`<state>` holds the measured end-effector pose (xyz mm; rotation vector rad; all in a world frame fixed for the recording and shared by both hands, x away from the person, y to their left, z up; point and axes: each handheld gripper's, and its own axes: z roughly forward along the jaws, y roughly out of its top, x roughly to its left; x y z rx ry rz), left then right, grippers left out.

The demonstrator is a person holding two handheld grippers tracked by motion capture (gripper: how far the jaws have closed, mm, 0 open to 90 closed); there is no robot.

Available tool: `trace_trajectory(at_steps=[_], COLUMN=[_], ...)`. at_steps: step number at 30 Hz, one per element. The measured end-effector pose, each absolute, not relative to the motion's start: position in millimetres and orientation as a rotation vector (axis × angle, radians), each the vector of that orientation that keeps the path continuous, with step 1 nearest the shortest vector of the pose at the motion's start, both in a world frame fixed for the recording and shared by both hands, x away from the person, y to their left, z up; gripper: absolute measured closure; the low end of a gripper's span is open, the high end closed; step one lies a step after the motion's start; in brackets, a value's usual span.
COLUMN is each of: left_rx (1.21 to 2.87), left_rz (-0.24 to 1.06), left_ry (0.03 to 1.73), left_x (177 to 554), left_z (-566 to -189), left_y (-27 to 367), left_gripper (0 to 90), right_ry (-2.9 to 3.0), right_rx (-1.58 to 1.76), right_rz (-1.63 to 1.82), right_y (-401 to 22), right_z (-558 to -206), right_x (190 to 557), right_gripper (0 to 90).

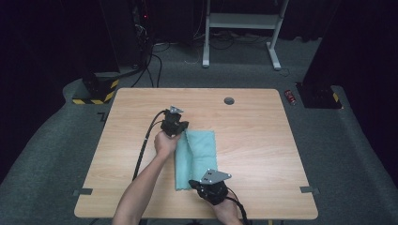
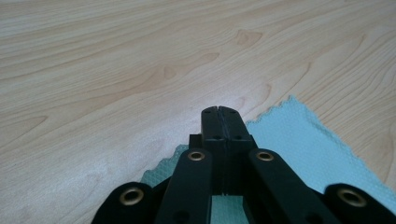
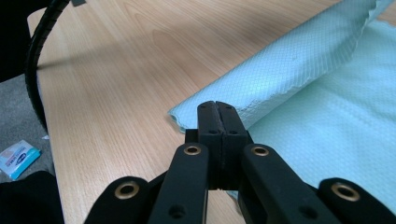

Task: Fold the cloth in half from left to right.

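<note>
My left tongs point(image 2: 219, 112) and right tongs point(image 3: 217, 106), both fully closed, each pinch an edge of the pale turquoise woven cloth point(image 1: 202, 152) lying partly folded on the light wooden tabletop point(image 1: 253, 122).

This looks like a lab or test room: around the wooden table point(image 1: 253, 122) lies grey carpet, with dark curtains on both sides, cables point(image 1: 152, 61) trailing behind it, yellow-and-black striped stand feet point(image 1: 96, 96) at its far left corner, and a white frame point(image 1: 244, 28) beyond
</note>
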<state>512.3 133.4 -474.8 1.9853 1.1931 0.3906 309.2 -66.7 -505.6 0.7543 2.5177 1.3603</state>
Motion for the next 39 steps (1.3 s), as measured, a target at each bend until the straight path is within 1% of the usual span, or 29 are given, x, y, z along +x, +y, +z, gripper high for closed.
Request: trace_trajectory(at_steps=[8,25,31,39], left_rx=[2.011,2.012,2.044,2.068], left_rz=[0.404,0.381,0.395,0.374], left_ry=[1.147,1.128,1.091,1.077], left_x=[515,521,523,524], left_z=[-468,-472,-470,-480], left_y=[119,96,85,68], left_gripper=[90.0,90.0,90.0,90.0], right_ry=[2.506,2.467,2.455,2.462], right_rx=[0.774,0.836,0.867,0.893], right_rz=[1.345,1.319,1.314,1.291], right_y=[-78,-104,-111,-120], right_z=[-504,-508,-512,-517], right_x=[309,307,305,303], right_gripper=[90.0,90.0,90.0,90.0])
